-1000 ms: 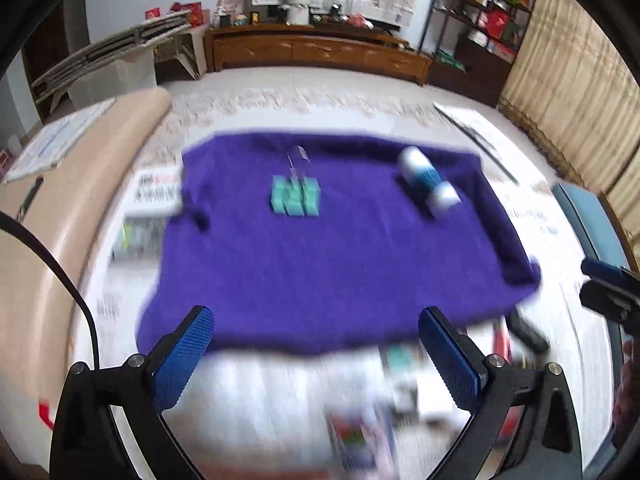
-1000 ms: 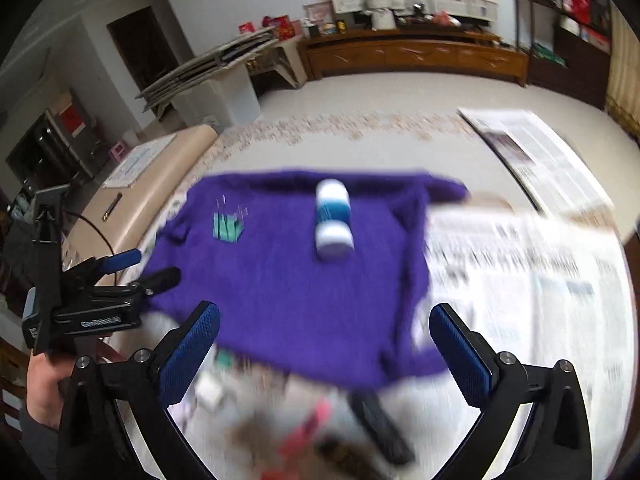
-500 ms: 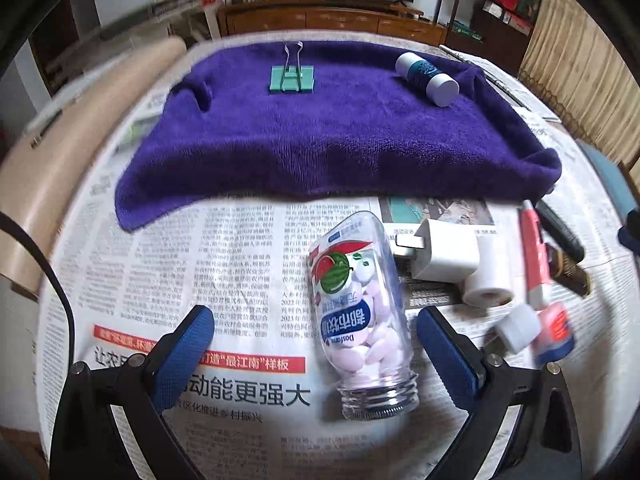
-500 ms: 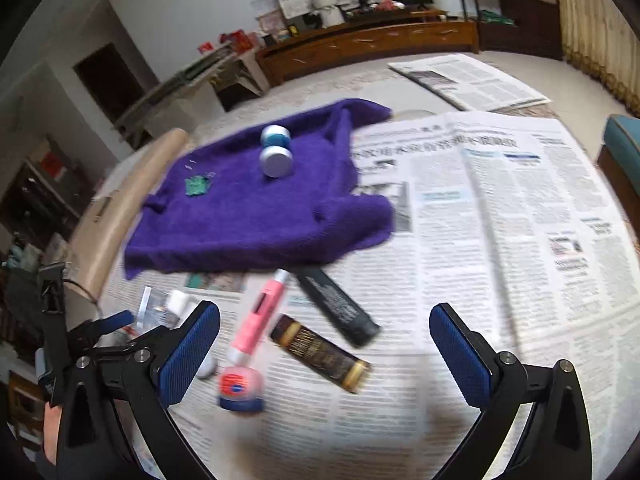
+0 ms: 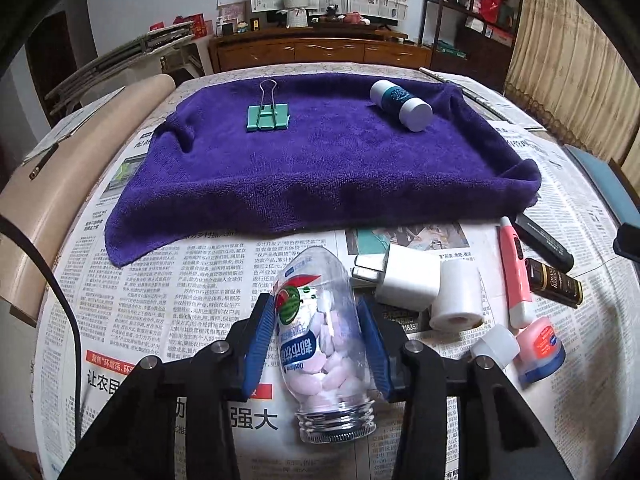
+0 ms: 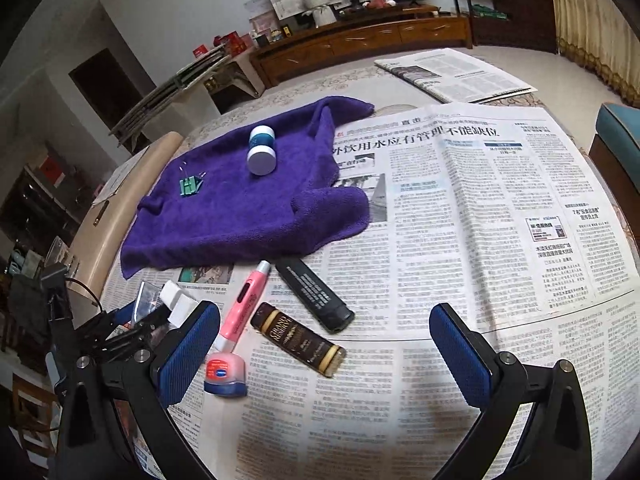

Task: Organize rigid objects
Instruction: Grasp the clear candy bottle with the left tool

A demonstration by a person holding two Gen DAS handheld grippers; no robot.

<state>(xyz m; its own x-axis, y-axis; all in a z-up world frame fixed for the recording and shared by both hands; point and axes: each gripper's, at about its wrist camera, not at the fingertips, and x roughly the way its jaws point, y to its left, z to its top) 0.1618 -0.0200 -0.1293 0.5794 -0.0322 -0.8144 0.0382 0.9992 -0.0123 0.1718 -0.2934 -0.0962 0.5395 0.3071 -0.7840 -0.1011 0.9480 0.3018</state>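
Clear glass, we judge, makes the candy jar [image 5: 325, 332] rigid, smooth, slippery and breakable if dropped. It lies on its side on the newspaper [image 5: 168, 280], open neck toward 6 o'clock in the left wrist view, lilac tablets loose inside and free to spill. We cannot see a cap on it. The labelled mid-body looks like the right place to hold it, and there our left gripper [image 5: 320, 340] has its 2 blue pads pressed against the jar's flanks, clamped on it. We hold that gripper low and nearly level, pointing toward the purple towel [image 5: 320, 160] at 12 o'clock, where a green binder clip [image 5: 267, 118] and a white-capped bottle [image 5: 402, 105] already lie.

Our right gripper [image 6: 324, 360] hovers with its jaws wide apart and nothing between them, above the brown tube [image 6: 298, 338], with the lip-balm tin [image 6: 225, 374] at its 9 o'clock.
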